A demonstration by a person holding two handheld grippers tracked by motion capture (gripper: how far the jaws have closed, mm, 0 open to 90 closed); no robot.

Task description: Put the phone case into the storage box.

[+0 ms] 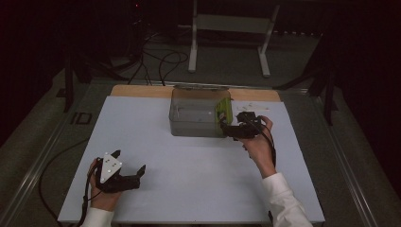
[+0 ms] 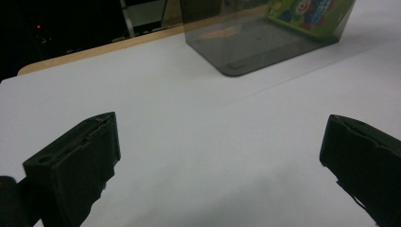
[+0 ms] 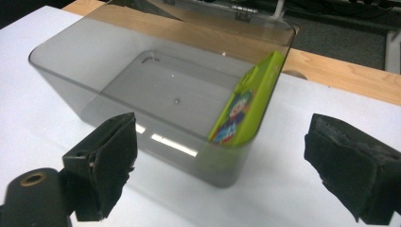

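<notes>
High view shows the right gripper (image 1: pixel 236 126) held just beside the right end of a smoky clear box (image 1: pixel 196 124) at the far middle of the white table (image 1: pixel 156 156), while the left gripper (image 1: pixel 124 170) rests low at the near left edge, well apart from the box. Right gripper view confirms its jaws stand wide apart with nothing between them; the box corner sits just ahead of the gap, nearer the left-hand finger (image 3: pixel 106 163) than the right-hand one. A green picture card pack (image 3: pixel 246 106) stands on edge inside the box, leaning against the end wall closest to those fingers and not touching them. Left gripper view shows its jaws likewise spread and empty, bare table between the fingers (image 2: pixel 80 161), with the box (image 2: pixel 255 42) far ahead and to the right. Judgement: the pack appears already placed in the box and released, so the placing step looks done. The hinged lid (image 3: pixel 213 9) stands open at the back; closing it, if wanted, appears to be what is left, along with drawing the right hand clear.
</notes>
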